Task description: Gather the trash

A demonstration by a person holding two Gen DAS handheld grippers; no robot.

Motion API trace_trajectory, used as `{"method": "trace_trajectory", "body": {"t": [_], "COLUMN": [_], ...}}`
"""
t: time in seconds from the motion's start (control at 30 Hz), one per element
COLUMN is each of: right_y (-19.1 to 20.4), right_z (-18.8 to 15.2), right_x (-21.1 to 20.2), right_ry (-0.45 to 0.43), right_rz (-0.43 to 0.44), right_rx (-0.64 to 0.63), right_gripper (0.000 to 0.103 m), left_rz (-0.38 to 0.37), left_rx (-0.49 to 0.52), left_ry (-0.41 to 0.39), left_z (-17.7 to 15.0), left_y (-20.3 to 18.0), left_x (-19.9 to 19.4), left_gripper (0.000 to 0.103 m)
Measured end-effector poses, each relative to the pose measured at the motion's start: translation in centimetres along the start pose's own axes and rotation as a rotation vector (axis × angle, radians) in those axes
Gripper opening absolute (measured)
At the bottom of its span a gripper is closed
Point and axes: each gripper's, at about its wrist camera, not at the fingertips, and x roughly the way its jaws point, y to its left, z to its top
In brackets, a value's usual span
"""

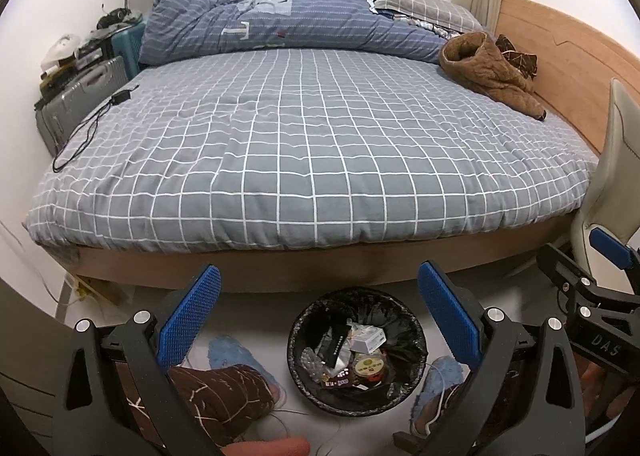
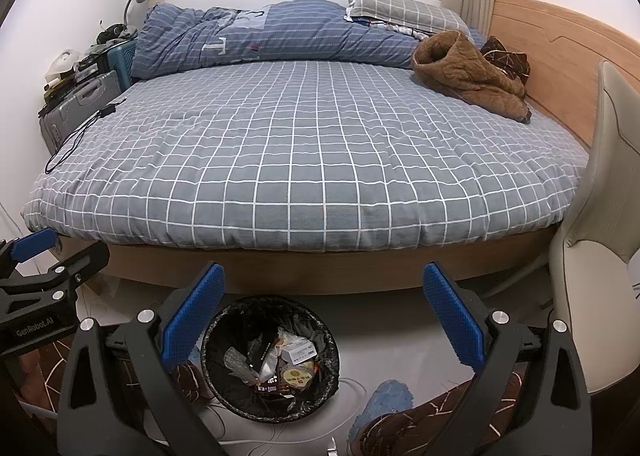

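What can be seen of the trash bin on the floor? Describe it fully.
The trash bin is round and black, lined with a crinkled black plastic bag folded over its rim. It stands upright on the pale floor before the bed, partly filled: a small white box, a round yellow-labelled lid, dark wrappers, clear plastic. Neither gripper touches it.

The bin point(image 1: 357, 352) stands on the floor point(image 2: 400, 336) before the bed point(image 1: 304, 144), trash point(image 1: 348, 356) in it; suitcases point(image 1: 76, 104) stand left of the bed.

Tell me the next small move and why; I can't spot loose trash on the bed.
Probably sweep both views sideways to search: the left gripper and right gripper hang open and empty above the trash bin, which already holds wrappers, and no litter shows.
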Motion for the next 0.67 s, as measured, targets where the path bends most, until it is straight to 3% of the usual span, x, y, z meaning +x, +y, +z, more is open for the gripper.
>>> {"method": "trace_trajectory", "body": {"t": [0.67], "right_y": [0.54], "right_z": [-0.28], "right_x": [-0.21], "right_ry": [-0.006], "right_rz": [0.013], "right_rx": [-0.001], "right_gripper": [0.095], "left_rz": [-0.005], "left_rx": [0.007], "left_ry": [-0.001], "left_z": [-0.36], "left_y": [0.27], "left_x": [0.0], "left_gripper": [0.097]}}
